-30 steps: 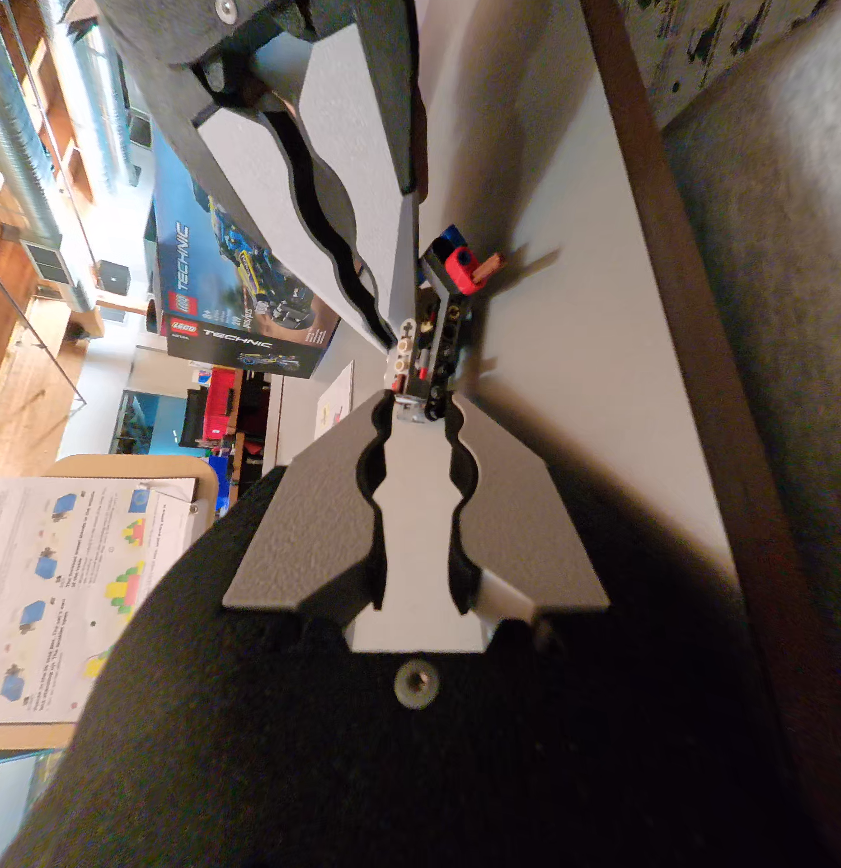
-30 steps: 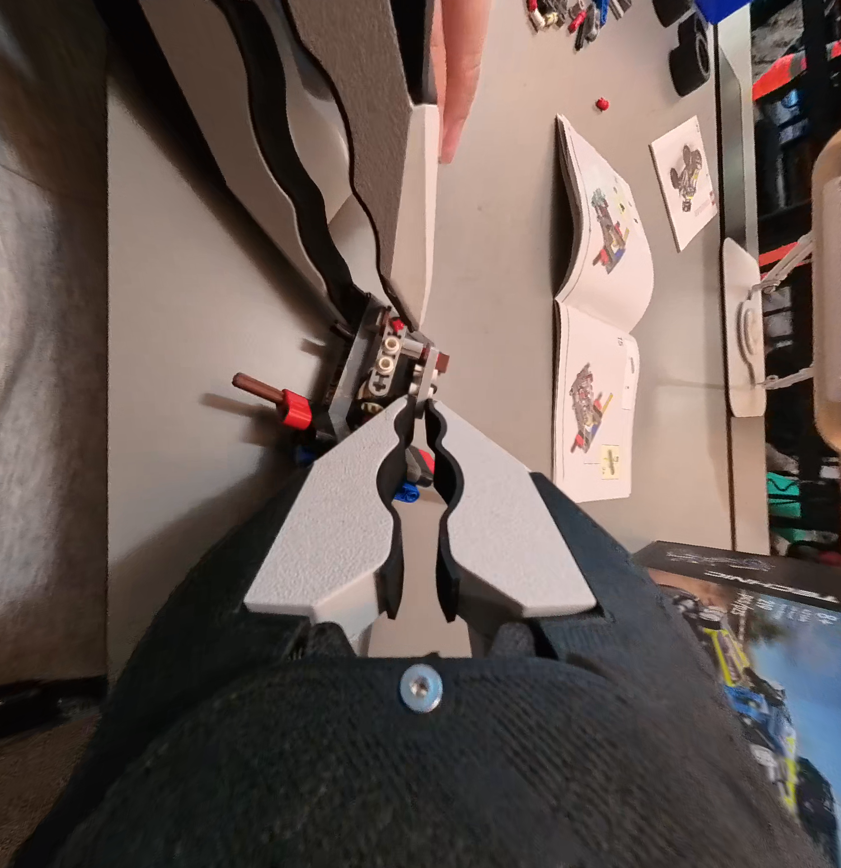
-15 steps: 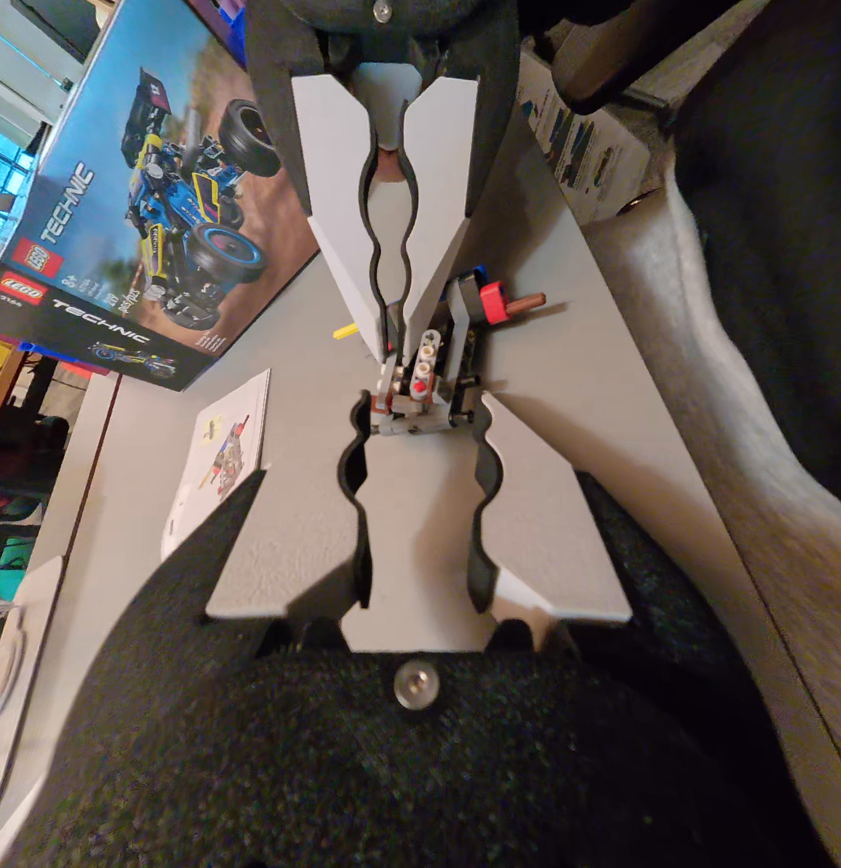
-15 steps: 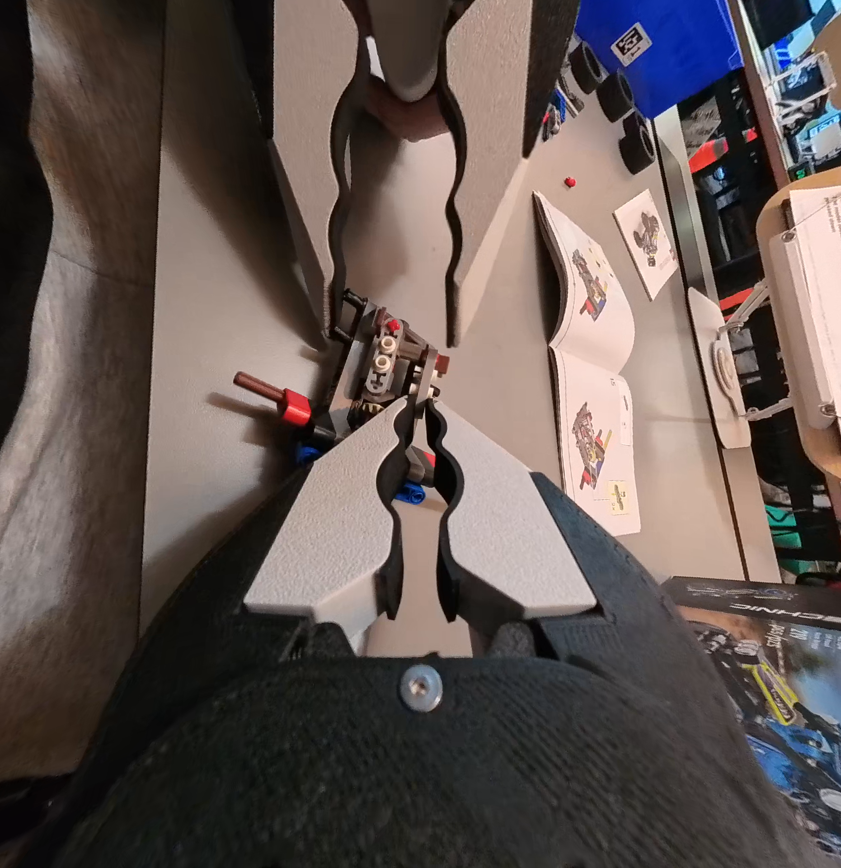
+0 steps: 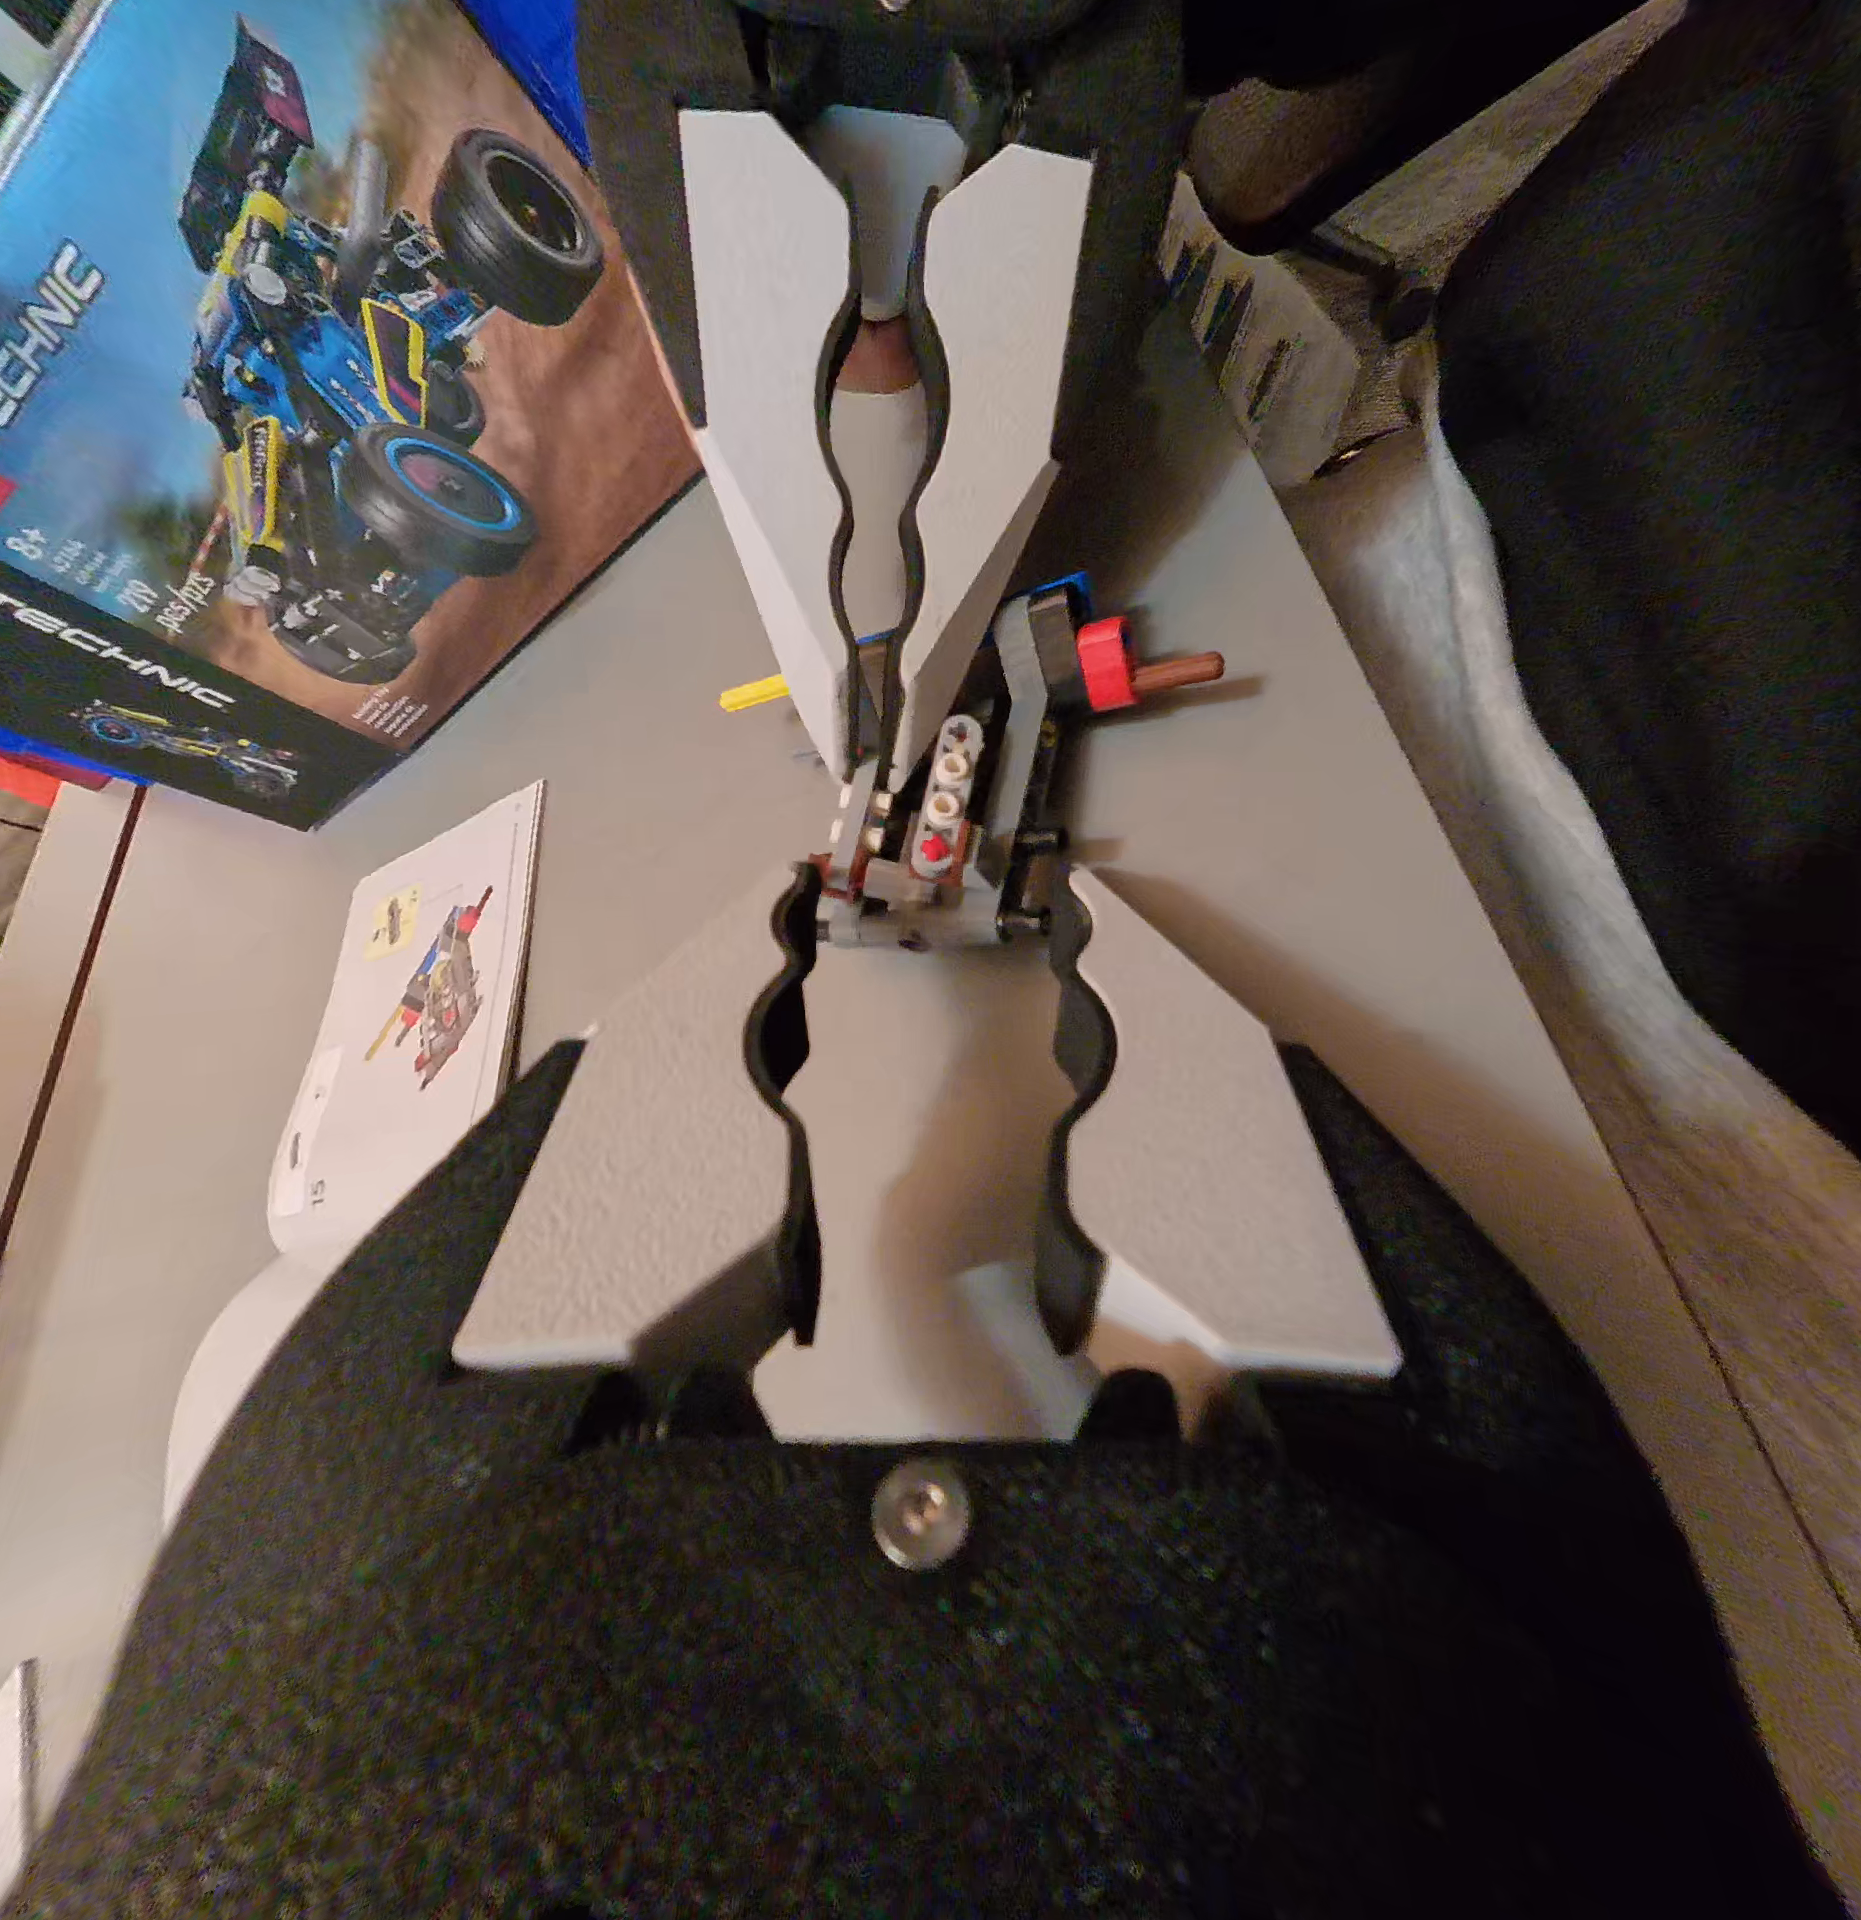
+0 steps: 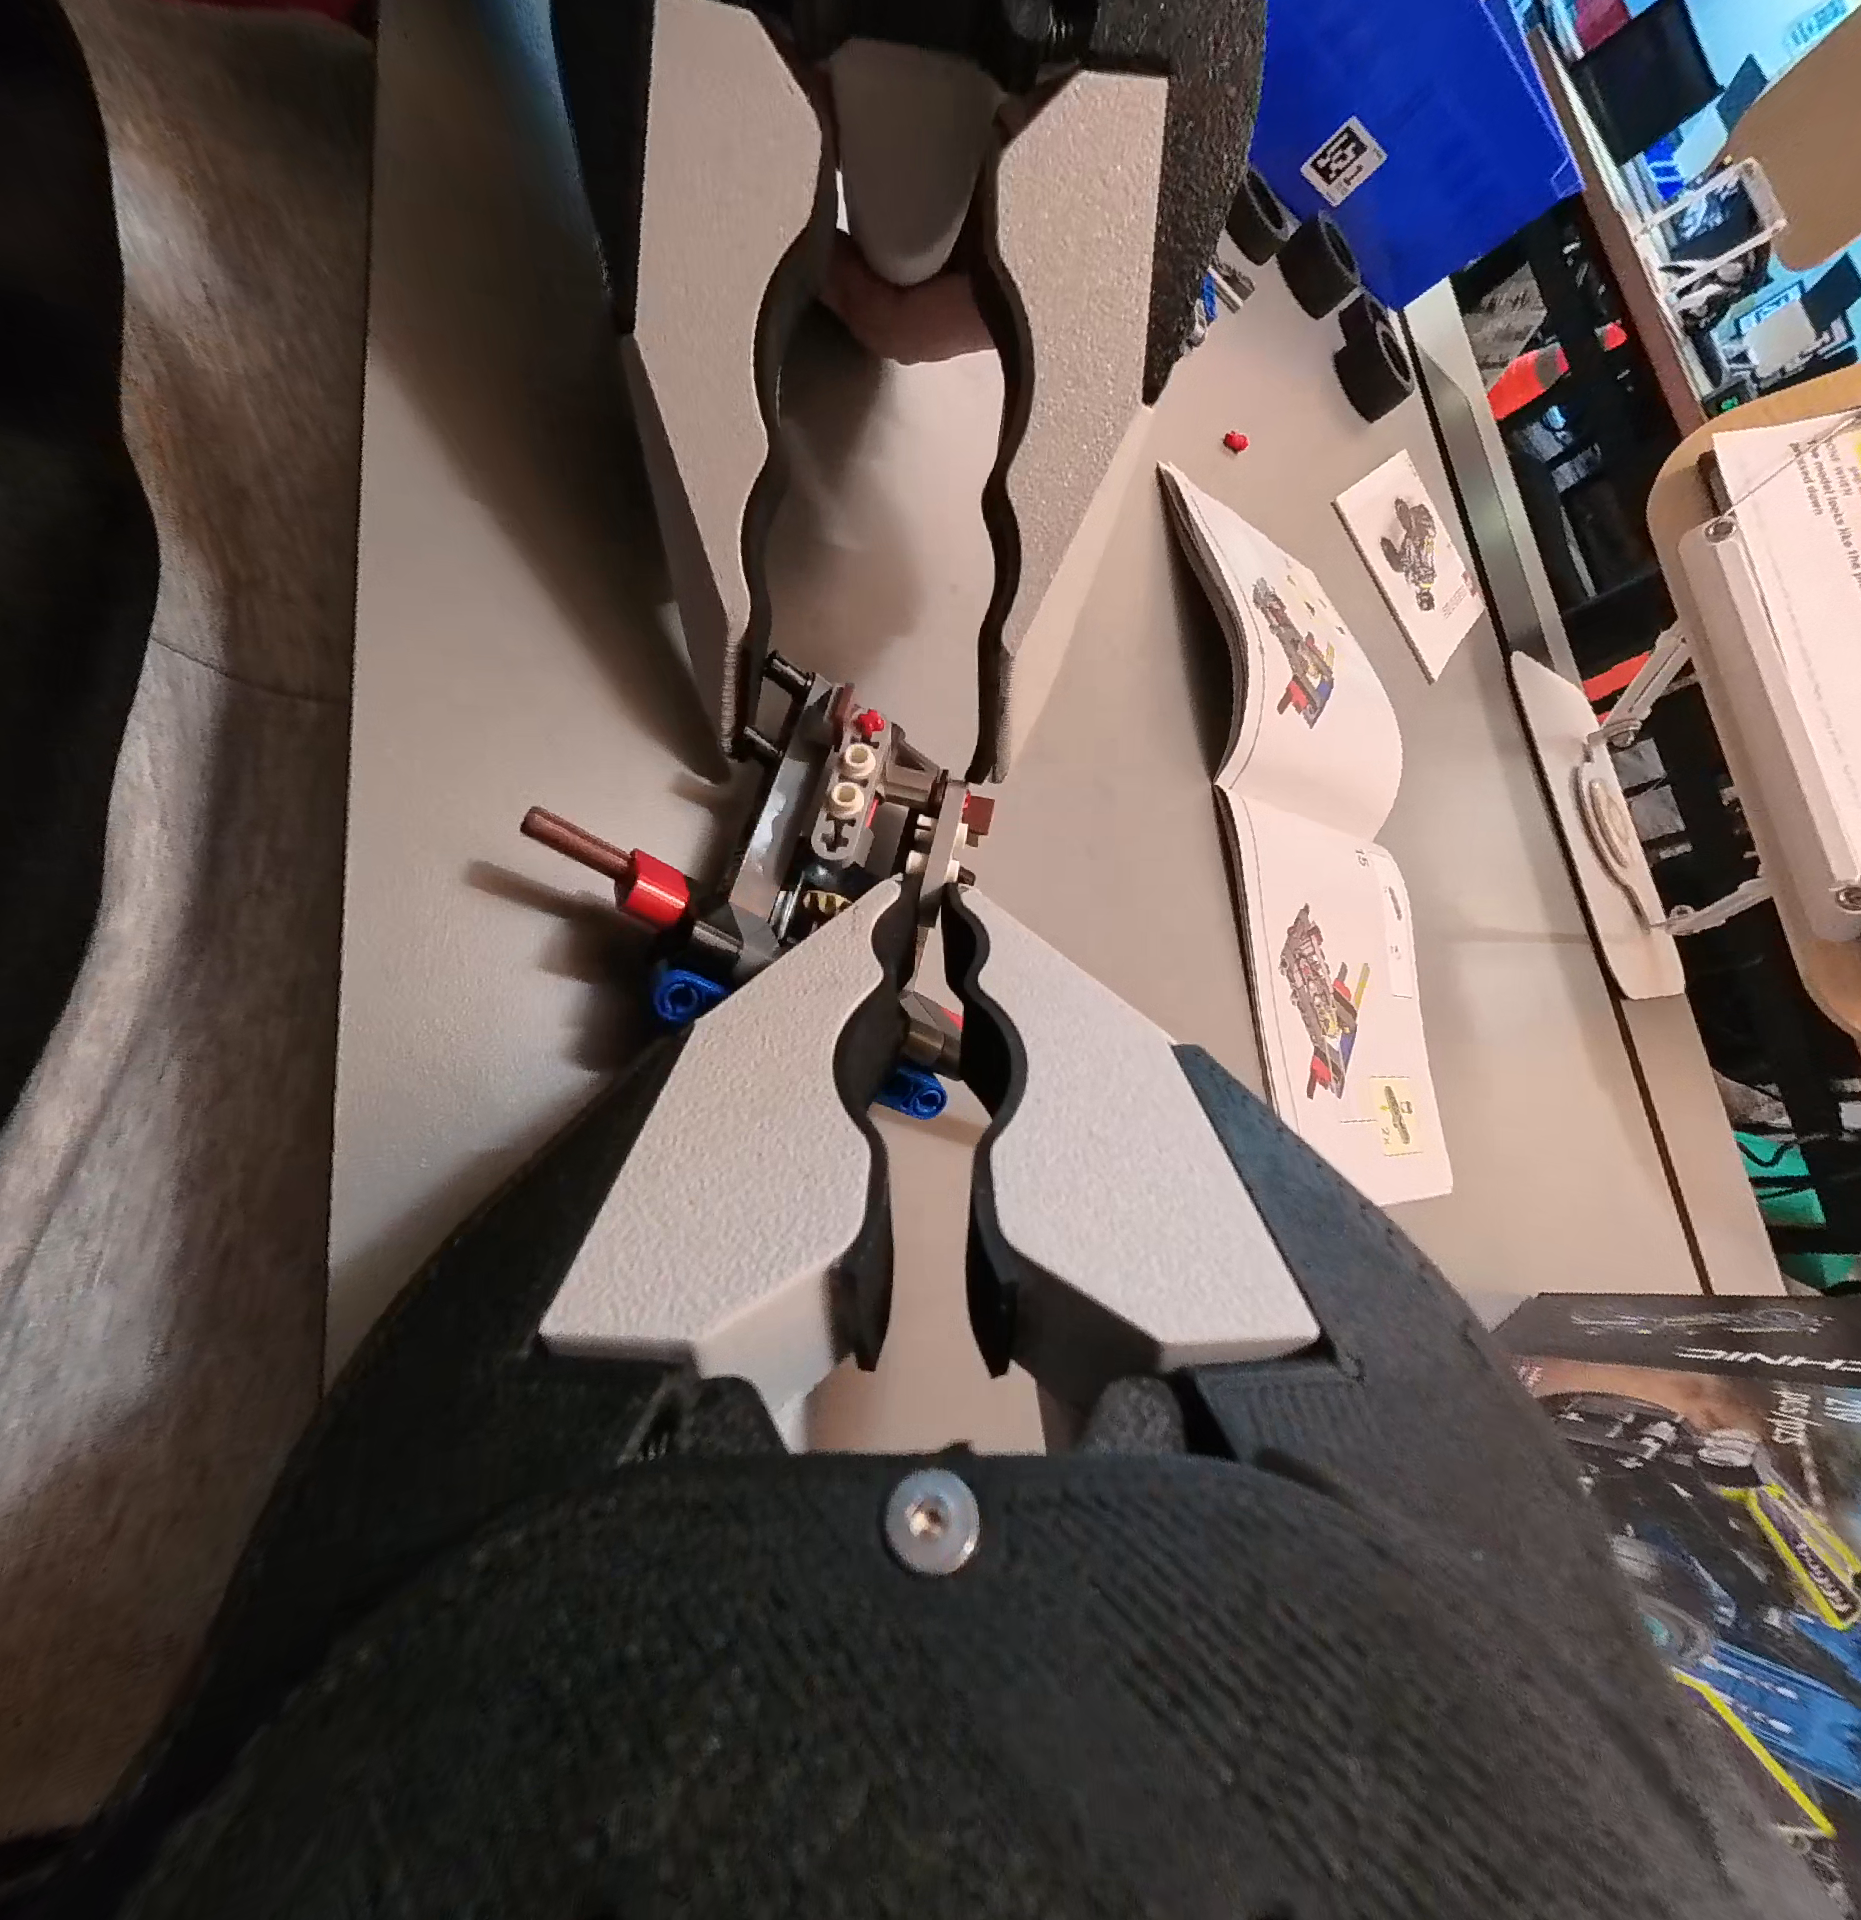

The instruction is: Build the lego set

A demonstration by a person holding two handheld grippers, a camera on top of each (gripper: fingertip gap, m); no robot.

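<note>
From the left wrist view, the left gripper (image 5: 931,904) has its grey fingers spread wide, one tip on each side of the small grey-and-black lego assembly (image 5: 947,842) resting on the pale grey table (image 5: 645,831). Whether the tips press the assembly's ends or only flank it, I cannot tell. A brown axle with a red bushing (image 5: 1139,675) sticks out of the assembly toward the table's near edge. Opposite, the right gripper (image 5: 869,779) comes down with its fingers nearly together, pinched on a thin grey beam at the assembly's side. A short yellow pin (image 5: 751,694) lies just beside it. Farther off stand the blue picture box of the set (image 5: 282,416) and an open white instruction booklet (image 5: 427,997).

From the right wrist view, the right gripper (image 6: 921,894) is clenched on that grey beam of the lego assembly (image 6: 853,810), with blue connector pins (image 6: 682,992) showing beneath its fingers. The left gripper (image 6: 864,769) faces it, wide apart around the far end of the assembly. The instruction booklet (image 6: 1310,935) lies open to the right, a tiny red piece (image 6: 1235,441) sits alone on the table (image 6: 490,623), and black rubber tyres (image 6: 1341,301) rest near a blue bin (image 6: 1425,125).
</note>
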